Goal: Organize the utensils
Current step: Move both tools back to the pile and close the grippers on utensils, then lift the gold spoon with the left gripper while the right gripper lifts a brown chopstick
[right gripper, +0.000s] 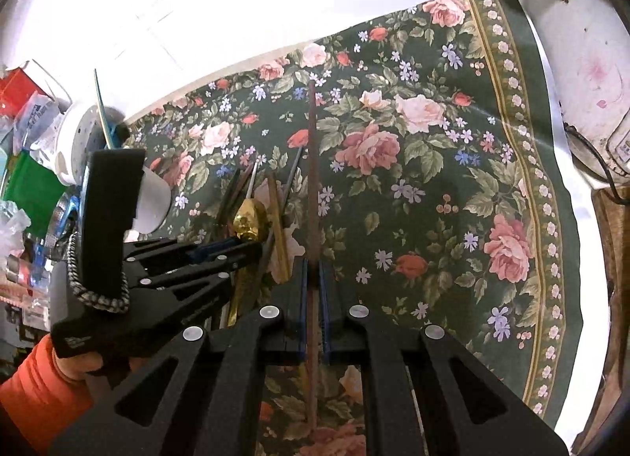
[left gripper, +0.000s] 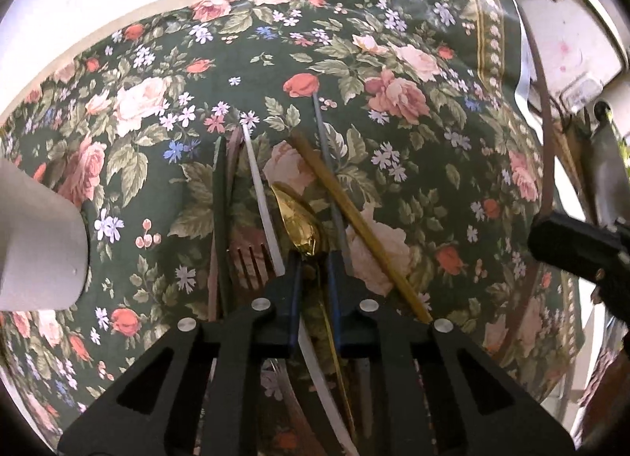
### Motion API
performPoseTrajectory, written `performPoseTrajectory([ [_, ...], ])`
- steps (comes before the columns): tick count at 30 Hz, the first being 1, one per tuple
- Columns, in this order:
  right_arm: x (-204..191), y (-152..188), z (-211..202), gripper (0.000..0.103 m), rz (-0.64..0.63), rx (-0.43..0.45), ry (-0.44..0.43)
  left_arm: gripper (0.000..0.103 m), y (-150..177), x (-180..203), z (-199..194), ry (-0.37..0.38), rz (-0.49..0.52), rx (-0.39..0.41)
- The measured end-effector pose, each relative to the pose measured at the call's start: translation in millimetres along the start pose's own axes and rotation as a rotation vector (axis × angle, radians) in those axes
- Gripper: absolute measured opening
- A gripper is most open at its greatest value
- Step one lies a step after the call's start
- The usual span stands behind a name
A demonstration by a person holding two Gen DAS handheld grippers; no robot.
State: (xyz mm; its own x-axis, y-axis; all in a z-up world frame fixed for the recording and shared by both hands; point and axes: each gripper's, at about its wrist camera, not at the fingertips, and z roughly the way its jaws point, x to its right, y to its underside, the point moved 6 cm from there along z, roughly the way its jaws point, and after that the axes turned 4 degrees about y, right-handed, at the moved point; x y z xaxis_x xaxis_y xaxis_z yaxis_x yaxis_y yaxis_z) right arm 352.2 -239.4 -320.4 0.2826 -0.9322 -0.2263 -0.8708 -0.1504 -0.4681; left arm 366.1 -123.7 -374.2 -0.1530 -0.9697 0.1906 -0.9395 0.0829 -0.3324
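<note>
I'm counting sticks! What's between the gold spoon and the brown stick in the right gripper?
A yellow chopstick and a grey chopstick, in the right wrist view.

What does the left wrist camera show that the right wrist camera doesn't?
Only the left wrist view shows the fork tines in the utensil pile. Only the right wrist view shows the brown chopstick clamped in the right hand-held gripper, an orange sleeve and shelf clutter. Both show the floral tablecloth, gold spoon, white holder and left hand-held gripper.
</note>
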Motion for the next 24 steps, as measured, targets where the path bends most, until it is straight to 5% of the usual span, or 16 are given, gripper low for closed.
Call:
performPoseTrajectory([
  [11, -7.2, -4.9, -13.3, 0.006, -0.004, 0.045, 0.001, 0.001, -1.0, -4.9, -0.5, 0.053, -0.055, -0.017],
  [24, -32.0, -8.3, -30.0, 0.005, -0.047, 0.095, 0.011, 0.001, 17.0, -0.4, -75.9, 0.072, -0.038, 0.153],
])
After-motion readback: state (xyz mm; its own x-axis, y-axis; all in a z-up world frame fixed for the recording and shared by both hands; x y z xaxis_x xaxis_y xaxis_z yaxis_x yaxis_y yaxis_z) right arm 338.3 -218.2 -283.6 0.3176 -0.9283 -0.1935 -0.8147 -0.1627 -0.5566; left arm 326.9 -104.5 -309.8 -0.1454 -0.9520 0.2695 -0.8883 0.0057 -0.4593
